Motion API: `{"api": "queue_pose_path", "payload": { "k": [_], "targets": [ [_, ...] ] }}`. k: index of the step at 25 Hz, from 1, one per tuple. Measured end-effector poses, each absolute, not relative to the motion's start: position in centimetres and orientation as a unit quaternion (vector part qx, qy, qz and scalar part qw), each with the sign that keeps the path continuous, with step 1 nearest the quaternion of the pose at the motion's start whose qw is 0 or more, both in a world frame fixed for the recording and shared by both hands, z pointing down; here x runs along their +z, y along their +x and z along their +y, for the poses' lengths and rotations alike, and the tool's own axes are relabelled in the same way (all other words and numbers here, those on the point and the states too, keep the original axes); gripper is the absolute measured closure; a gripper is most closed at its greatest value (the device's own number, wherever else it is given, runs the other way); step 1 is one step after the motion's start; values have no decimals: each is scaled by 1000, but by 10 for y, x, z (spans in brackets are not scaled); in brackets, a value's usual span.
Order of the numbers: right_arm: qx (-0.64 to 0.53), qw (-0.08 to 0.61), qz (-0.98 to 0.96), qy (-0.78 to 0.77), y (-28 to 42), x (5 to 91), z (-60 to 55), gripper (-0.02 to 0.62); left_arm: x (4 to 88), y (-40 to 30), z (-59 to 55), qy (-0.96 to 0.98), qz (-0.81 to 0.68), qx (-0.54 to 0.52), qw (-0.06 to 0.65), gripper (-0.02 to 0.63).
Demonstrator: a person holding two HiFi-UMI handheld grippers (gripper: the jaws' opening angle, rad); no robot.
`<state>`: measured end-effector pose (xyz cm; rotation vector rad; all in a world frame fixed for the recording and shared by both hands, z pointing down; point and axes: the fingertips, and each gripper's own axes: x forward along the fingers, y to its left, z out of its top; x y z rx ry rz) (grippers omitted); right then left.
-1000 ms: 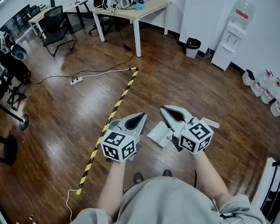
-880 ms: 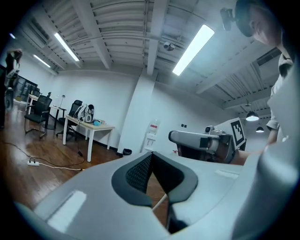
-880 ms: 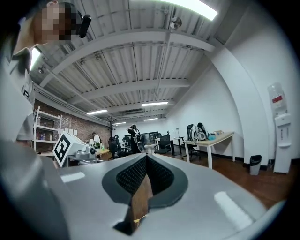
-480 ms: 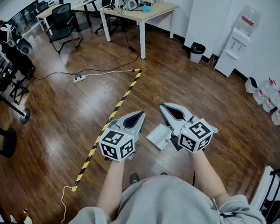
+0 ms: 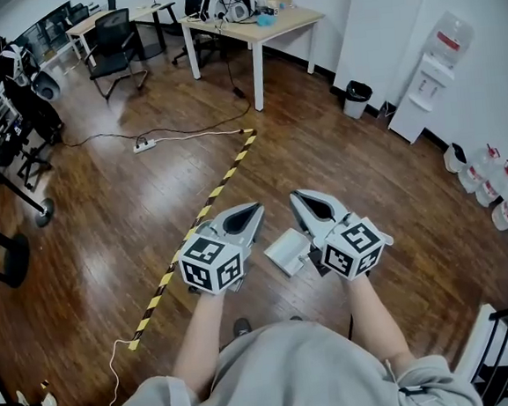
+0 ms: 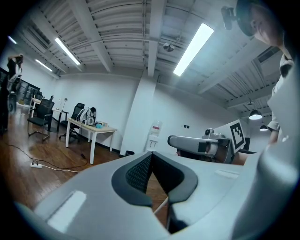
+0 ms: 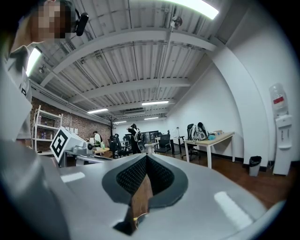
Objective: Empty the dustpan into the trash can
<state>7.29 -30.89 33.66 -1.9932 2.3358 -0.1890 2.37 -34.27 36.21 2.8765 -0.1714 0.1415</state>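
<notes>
The person stands on a wooden floor (image 5: 106,228) with both grippers held out side by side at waist height. The left gripper (image 5: 253,214) has its jaws pressed together at the tips, and its own view shows only a sliver of floor in the wedge behind them. The right gripper (image 5: 305,202) is closed too; in its view a brown, wood-coloured strip sits clamped between the pads (it looks like a handle, though its far end is out of sight). The white dustpan (image 5: 286,250) hangs just beside and below the right gripper, in the gap between the two tools and clear of the floor. What lies in it cannot be made out.

The trash can (image 5: 357,92), small and black, stands on the floor well away from the grippers, against the white wall past the near right corner of the light wooden desk (image 5: 284,18), with a water dispenser (image 5: 427,75) just to its right. A yellow-and-black tape line (image 5: 204,213) runs diagonally across the boards from near the desk's front edge to a spot under the left gripper.
</notes>
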Motion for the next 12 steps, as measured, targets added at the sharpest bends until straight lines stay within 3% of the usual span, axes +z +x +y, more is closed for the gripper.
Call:
{"api": "queue_pose_path", "payload": {
  "k": [12],
  "targets": [
    [-59, 30, 759, -648, 70, 334, -308, 594, 364, 23, -340, 988, -55, 54, 131, 600]
  ]
}}
